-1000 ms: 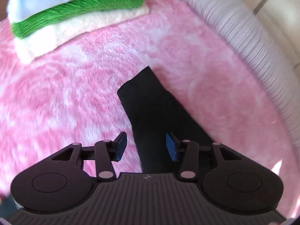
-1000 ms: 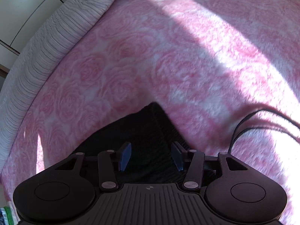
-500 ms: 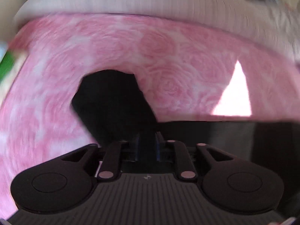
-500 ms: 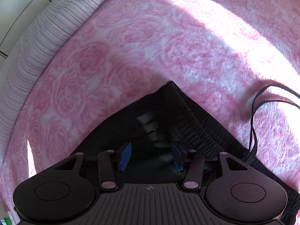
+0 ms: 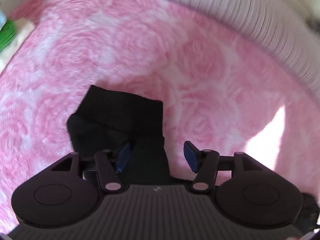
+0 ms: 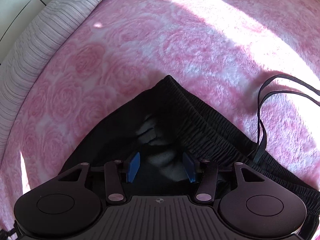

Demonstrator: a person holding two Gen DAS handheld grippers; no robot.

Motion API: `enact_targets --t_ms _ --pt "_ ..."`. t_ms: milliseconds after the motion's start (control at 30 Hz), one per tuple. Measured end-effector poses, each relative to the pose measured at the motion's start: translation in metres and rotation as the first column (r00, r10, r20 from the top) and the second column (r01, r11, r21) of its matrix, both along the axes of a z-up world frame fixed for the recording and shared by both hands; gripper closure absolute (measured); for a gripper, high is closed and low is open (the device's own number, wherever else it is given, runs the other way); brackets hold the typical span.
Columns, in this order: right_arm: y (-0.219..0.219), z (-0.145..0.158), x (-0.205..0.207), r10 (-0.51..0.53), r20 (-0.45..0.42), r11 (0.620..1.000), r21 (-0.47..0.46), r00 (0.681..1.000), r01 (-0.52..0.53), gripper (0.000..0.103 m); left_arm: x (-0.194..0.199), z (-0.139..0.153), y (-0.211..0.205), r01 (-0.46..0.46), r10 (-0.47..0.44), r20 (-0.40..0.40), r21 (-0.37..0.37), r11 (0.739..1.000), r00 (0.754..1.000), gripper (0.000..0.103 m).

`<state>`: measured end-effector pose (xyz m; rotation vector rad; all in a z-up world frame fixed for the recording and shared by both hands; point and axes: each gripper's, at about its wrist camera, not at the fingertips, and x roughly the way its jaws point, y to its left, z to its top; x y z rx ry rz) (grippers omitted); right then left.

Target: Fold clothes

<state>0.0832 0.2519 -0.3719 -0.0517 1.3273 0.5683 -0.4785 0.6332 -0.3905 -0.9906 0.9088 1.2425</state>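
A black garment (image 5: 120, 116) lies on the pink rose-patterned blanket (image 5: 140, 40), with one end folded over itself. My left gripper (image 5: 157, 156) hovers over its right edge. Its jaws stand wide apart and are closing, with the cloth near the left pad and blanket under the right one; neither pad presses on anything. In the right wrist view the same black garment (image 6: 180, 108) shows its ribbed waistband (image 6: 210, 124) and a loose drawstring (image 6: 262, 104). My right gripper (image 6: 162, 166) stands open just above bunched cloth.
Folded clothes in green, cream and light blue (image 5: 8, 34) peek in at the far left edge. A grey striped bed border (image 5: 250, 10) curves along the top right, and the same border (image 6: 40, 36) shows at the left. Sun patches fall on the blanket.
The left gripper swept sideways and rolled, so the clothes stack slid to the frame edge. Its jaws were nearly together half a second ago and now stand wide. The right gripper drifted slightly along the waistband.
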Motion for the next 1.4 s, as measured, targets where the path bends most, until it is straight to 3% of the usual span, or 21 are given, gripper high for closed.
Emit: enact_targets --t_ms 33,67,233,300,367,400,433,533,567,600,667,700,767,800,833,933,1067,1133,1233,1333,1400 --pt "-0.001 0.001 0.001 0.0 0.002 1.0 0.0 1.0 0.0 0.052 -0.002 -0.003 -0.005 0.01 -0.01 -0.005 0.011 1.0 1.0 0.099" --pt "-0.003 0.001 0.001 0.0 0.004 1.0 -0.001 1.0 0.0 0.052 -0.003 -0.006 -0.009 0.019 -0.019 -0.01 0.022 1.0 1.0 0.103" --pt "-0.021 0.011 0.014 -0.012 0.029 1.0 -0.003 1.0 0.012 0.052 -0.062 0.029 -0.064 -0.045 0.045 0.001 0.21 0.977 0.999 0.103" --pt "-0.03 0.014 0.018 -0.018 0.044 1.0 -0.009 0.999 0.018 0.052 -0.107 0.027 -0.088 -0.139 0.149 -0.047 0.165 0.976 0.988 0.103" --pt "-0.038 0.016 0.021 -0.015 0.052 1.0 -0.012 0.999 0.016 0.052 -0.152 0.024 -0.112 -0.238 0.25 -0.103 0.118 0.964 0.963 0.095" --pt "-0.04 0.016 0.02 -0.006 0.057 1.0 -0.015 0.998 0.006 0.052 -0.175 0.023 -0.123 -0.287 0.298 -0.133 0.097 0.953 0.945 0.101" --pt "-0.04 0.017 0.019 0.011 0.063 1.0 -0.022 0.998 -0.01 0.052 -0.188 0.018 -0.133 -0.322 0.331 -0.214 0.077 0.944 0.919 0.101" --pt "-0.036 0.019 0.014 0.076 0.091 0.996 -0.045 0.993 -0.072 0.052 -0.213 0.015 -0.151 -0.398 0.4 -0.315 0.075 0.914 0.86 0.101" --pt "-0.033 0.02 0.012 0.108 0.107 0.993 -0.053 0.988 -0.103 0.052 -0.216 0.02 -0.154 -0.428 0.435 -0.298 0.093 0.899 0.85 0.101" --pt "-0.029 0.022 0.01 0.141 0.124 0.989 -0.062 0.982 -0.134 0.052 -0.211 0.027 -0.156 -0.422 0.439 -0.253 0.121 0.898 0.862 0.1" --pt "-0.018 0.026 0.003 0.233 0.171 0.972 -0.078 0.957 -0.222 0.052 -0.168 0.034 -0.144 -0.213 0.236 -0.207 0.127 0.969 0.949 0.099" --pt "-0.009 0.027 -0.002 0.304 0.199 0.952 -0.09 0.932 -0.291 0.052 -0.145 0.038 -0.138 -0.099 0.122 -0.186 0.132 0.986 0.975 0.095" --pt "0.009 0.03 -0.012 0.439 0.253 0.899 -0.12 0.862 -0.422 0.052 -0.1 0.045 -0.125 0.132 -0.11 -0.145 0.149 0.98 0.983 0.081" --pt "0.019 0.031 -0.019 0.511 0.276 0.859 -0.138 0.814 -0.492 0.052 -0.072 0.045 -0.123 0.262 -0.243 -0.134 0.15 0.953 0.961 0.077" --pt "0.029 0.031 -0.028 0.593 0.295 0.804 -0.159 0.749 -0.573 0.052 -0.043 0.044 -0.12 0.39 -0.374 -0.124 0.151 0.909 0.919 0.077" --pt "0.057 0.028 -0.054 0.788 0.327 0.601 -0.224 0.522 -0.767 0.052 0.035 0.036 -0.118 0.674 -0.66 -0.133 0.154 0.723 0.739 0.073" --pt "0.083 0.009 -0.079 0.915 0.31 0.355 -0.308 0.259 -0.883 0.052 0.103 0.021 -0.112 0.85 -0.827 -0.197 0.147 0.506 0.526 0.071" --pt "0.092 0.0 -0.084 0.936 0.306 0.276 -0.337 0.173 -0.9 0.052 0.125 0.014 -0.11 0.899 -0.863 -0.251 0.135 0.416 0.438 0.069" --pt "0.103 -0.01 -0.08 0.942 0.318 0.221 -0.361 0.103 -0.906 0.052 0.137 -0.002 -0.108 0.937 -0.886 -0.308 0.095 0.335 0.348 0.067" --pt "0.113 -0.019 -0.076 0.947 0.317 0.169 -0.375 0.046 -0.912 0.052 0.134 -0.021 -0.111 0.959 -0.899 -0.34 0.033 0.281 0.275 0.066" --pt "0.117 -0.028 -0.077 0.955 0.296 0.108 -0.387 -0.012 -0.916 0.052 0.132 -0.026 -0.104 0.953 -0.906 -0.301 0.04 0.299 0.297 0.066"
